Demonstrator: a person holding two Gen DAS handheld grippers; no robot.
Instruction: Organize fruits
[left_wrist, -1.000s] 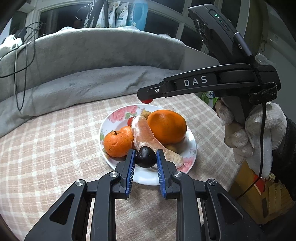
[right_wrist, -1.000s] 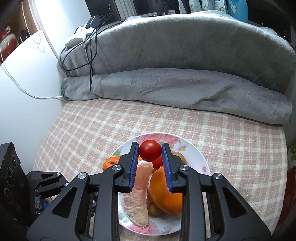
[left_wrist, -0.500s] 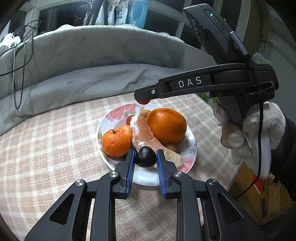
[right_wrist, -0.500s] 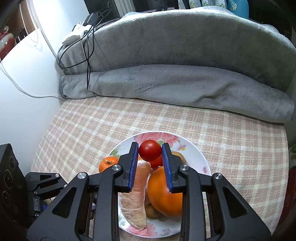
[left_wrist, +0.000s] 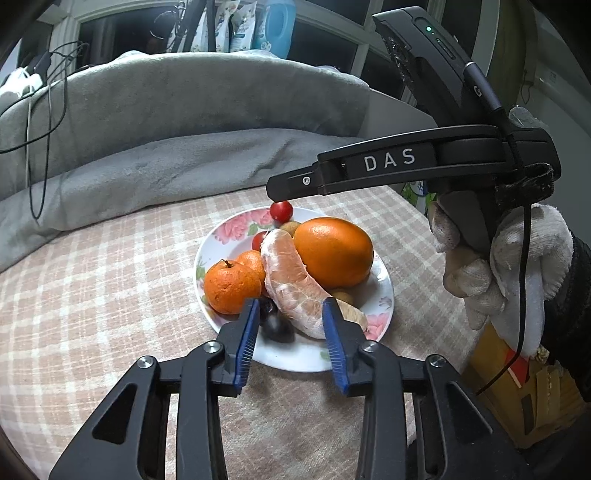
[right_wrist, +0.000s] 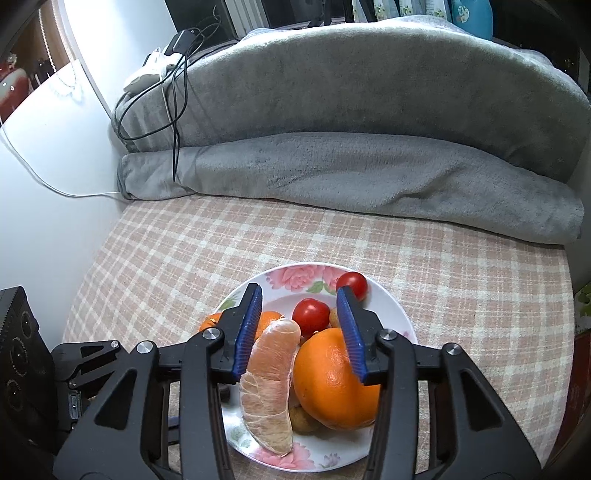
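Both claws have just been opening: left claw (left_wrist: 291, 339) now spread, dark round plum (left_wrist: 275, 325) released onto the floral white plate (left_wrist: 295, 360) mid-surface; right claw (right_wrist: 301, 326) spread, small red cherry tomato (right_wrist: 352, 283) dropped at plate's far rim, so both fruits appear placed.

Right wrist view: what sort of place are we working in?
Probably a home living room or bedroom: a pink checked tablecloth, a folded grey fleece blanket behind it, and a floral china plate of fruit. Detergent bottles line the window.
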